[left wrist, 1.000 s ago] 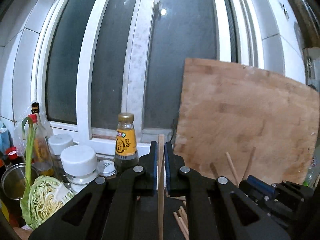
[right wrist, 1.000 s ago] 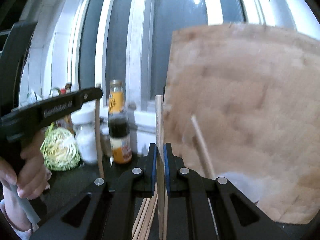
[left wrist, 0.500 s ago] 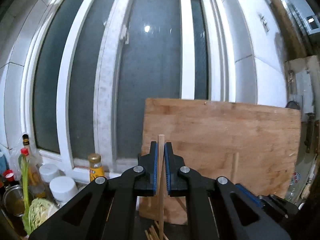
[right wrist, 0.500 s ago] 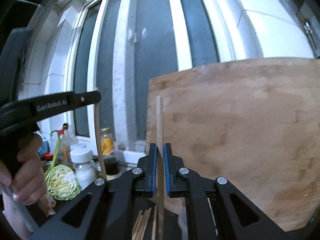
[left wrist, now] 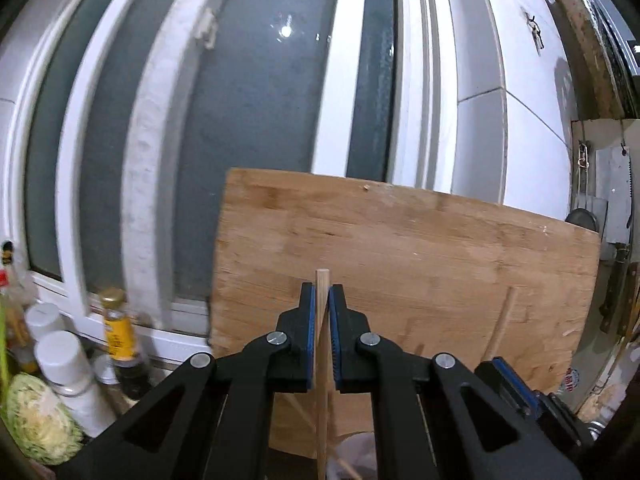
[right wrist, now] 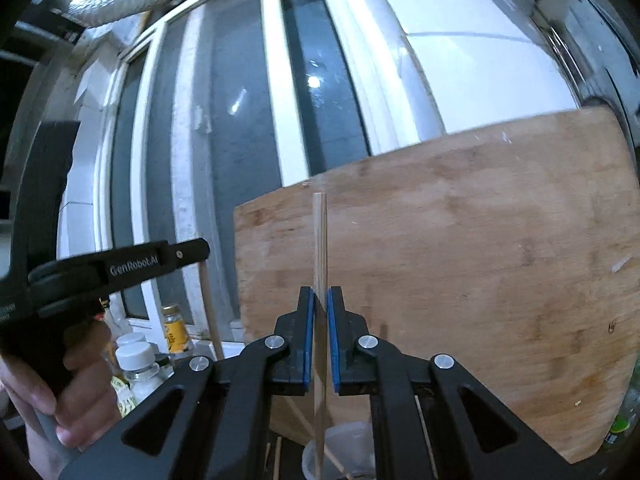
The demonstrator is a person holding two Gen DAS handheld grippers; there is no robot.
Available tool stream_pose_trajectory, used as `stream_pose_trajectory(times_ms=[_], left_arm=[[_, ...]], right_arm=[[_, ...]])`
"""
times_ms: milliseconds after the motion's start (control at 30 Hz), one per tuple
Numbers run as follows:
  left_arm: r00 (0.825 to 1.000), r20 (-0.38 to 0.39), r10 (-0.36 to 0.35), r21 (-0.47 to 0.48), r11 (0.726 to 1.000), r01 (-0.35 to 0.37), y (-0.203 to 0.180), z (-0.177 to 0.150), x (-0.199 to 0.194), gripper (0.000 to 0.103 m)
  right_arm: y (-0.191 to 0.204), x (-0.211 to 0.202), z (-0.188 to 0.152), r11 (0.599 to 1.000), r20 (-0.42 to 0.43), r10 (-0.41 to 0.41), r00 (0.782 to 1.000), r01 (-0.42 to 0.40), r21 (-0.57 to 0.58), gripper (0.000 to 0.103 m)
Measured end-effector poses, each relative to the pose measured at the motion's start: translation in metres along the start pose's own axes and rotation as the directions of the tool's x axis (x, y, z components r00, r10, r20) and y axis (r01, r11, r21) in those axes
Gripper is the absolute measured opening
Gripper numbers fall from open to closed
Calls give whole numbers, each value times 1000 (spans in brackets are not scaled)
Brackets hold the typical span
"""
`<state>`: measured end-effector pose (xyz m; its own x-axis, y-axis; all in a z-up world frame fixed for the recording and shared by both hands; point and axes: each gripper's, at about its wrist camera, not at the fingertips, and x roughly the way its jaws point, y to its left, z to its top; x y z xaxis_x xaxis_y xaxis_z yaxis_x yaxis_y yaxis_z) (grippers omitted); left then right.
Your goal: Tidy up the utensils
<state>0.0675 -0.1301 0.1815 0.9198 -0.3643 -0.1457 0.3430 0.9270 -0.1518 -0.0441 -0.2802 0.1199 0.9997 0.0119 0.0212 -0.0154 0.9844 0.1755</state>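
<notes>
Evidently, both tools (left wrist: pixel 322 312) (right wrist: pixel 319 316) around chopsticks (left wrist: pixel 322 360) (right wrist: pixel 319 264).

Dark counter (right wrist: pixel 286 450) at the frame's bottom edge
A clear cup (right wrist: pixel 352 446), loose chopsticks (right wrist: pixel 277 458) and the leaning cutting board (right wrist: pixel 480 280) rest on it.

Both raised: left hand-held gripper (left wrist: pixel 322 336) & right hand-held gripper (right wrist: pixel 319 340) w/ jaws clamped.

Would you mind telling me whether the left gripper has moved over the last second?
Yes. The left gripper, shut on a chopstick, has risen: against the cutting board, the sauce bottle now sits lower in the left wrist view.
</notes>
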Motion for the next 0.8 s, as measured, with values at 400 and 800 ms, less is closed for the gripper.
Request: stream_pose_trajectory(times_ms=[400,800], left_arm=[[999,6,-33,-56,998,33,-3,-1,19,6],[993,79,-82,-44,995,85,-18,8,-6,6]], right_arm=[[-19,18,-2,999,-38,-26,999,27,40,8],[-35,18,0,994,-31,-14,999,18,110,8]])
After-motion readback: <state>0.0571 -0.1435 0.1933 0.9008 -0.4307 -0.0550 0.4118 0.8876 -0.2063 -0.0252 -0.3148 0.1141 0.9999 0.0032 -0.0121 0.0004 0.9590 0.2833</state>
